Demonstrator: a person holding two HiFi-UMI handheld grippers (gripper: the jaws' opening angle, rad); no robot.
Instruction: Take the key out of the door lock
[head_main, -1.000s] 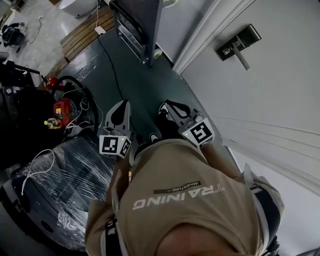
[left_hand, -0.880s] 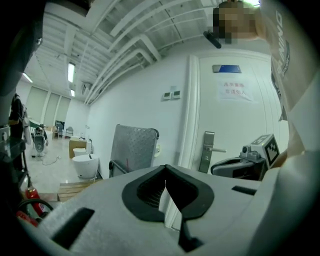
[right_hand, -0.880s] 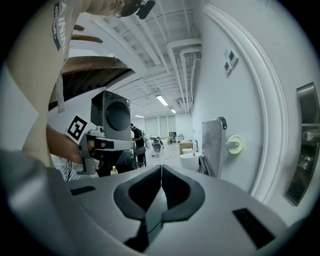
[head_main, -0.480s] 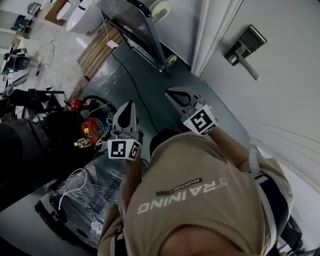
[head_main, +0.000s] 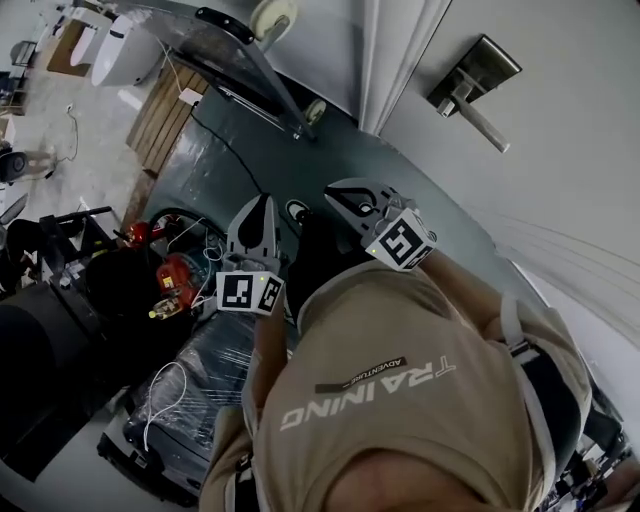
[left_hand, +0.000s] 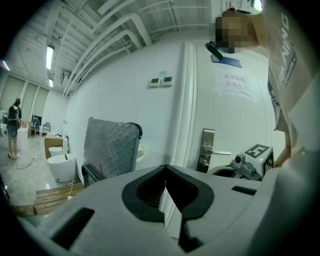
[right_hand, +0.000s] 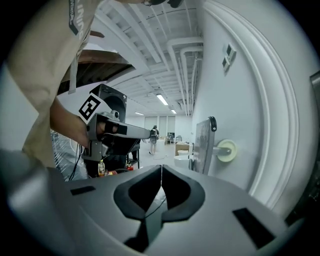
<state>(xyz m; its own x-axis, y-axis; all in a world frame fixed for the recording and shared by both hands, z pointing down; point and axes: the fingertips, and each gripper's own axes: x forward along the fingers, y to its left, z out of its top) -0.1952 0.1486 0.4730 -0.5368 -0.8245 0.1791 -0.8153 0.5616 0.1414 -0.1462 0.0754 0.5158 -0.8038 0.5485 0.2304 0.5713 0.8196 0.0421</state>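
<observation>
Hovering off door lock (head_main: 468, 82): left gripper (head_main: 262, 204), right gripper (head_main: 339, 193) (jaws together).

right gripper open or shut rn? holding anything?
Shut and empty: in the right gripper view, the right gripper shows both tips pressed together along one seam, with nothing between them.

White door (head_main: 560, 130), tan shirt (head_main: 400, 330) — teal floor (head_main: 250, 150)

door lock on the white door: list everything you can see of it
The door lock is a tall, narrow rectangular plate that looks like brushed grey metal. It is mounted flat on the white door, near the door's edge. A straight, lighter metal lever handle projects from it and sits level in the left gripper view. No key can be made out at this size. Nothing touches the lock.
</observation>
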